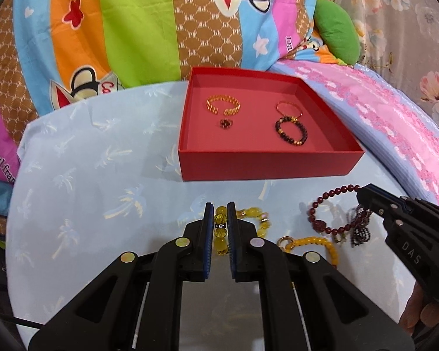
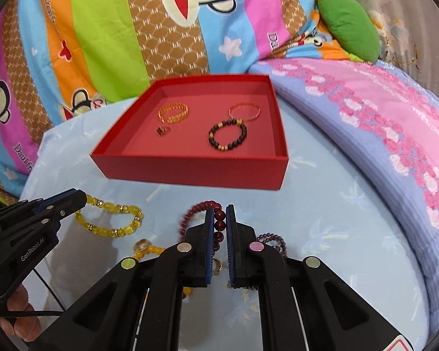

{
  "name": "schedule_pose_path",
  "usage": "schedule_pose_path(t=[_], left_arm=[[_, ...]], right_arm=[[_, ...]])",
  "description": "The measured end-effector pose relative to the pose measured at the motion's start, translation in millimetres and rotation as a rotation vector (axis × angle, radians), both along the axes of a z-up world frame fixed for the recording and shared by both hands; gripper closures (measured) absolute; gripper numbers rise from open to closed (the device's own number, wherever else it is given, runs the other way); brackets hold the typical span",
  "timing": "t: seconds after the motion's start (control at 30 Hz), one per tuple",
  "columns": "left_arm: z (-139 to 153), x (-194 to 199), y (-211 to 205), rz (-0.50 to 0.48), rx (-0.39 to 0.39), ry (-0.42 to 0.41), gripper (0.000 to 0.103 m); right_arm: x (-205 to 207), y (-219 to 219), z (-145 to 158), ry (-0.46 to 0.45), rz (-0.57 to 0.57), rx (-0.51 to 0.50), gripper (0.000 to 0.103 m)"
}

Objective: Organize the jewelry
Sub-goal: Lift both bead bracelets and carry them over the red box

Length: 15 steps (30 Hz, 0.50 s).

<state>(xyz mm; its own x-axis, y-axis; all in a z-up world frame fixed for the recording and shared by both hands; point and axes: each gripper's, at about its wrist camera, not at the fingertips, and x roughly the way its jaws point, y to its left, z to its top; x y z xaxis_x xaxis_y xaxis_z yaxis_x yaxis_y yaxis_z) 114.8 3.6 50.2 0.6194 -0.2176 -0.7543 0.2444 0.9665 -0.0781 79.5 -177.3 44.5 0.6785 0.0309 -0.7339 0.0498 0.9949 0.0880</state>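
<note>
My left gripper (image 1: 220, 208) is shut on a yellow bead bracelet (image 1: 262, 219), whose loop hangs to the right of the fingers (image 2: 111, 216). To its right, my right gripper (image 2: 220, 209) is shut on a dark red bead bracelet (image 2: 199, 209), which curves out to the left (image 1: 316, 219). Each gripper shows in the other's view, the left gripper (image 2: 83, 197) and the right gripper (image 1: 361, 196). Behind both stands an open red box (image 1: 266, 166) (image 2: 190, 175) holding a gold cuff (image 1: 223, 106), a small ring (image 1: 226, 123), a thin bangle (image 1: 288, 108) and a dark bead bracelet (image 1: 291, 131).
On the pale blue sheet (image 1: 87, 175) between the grippers lie an orange bead bracelet (image 1: 316, 241) with a gold ring and a dark purple bead bracelet (image 1: 360, 228). A pink and blue blanket (image 2: 380, 134) rises at the right. A striped cartoon quilt (image 1: 131, 29) stands behind the box.
</note>
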Motion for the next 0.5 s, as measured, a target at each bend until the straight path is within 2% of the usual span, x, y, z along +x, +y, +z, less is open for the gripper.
schedule_pose_path(t=[0.3,0.5], left_arm=[[49.9,-6.5,-7.8,-0.045,0.009,-0.071,0.094],[96.0,9.6,-23.0,-0.090,-0.020,-0.151,0.094]], right_arm=[[-3.7,-9.0,46.6,-0.076,-0.006,-0.007,0.095],[18.1,-12.2,77.5,-0.128,0.006,-0.020,0.095]])
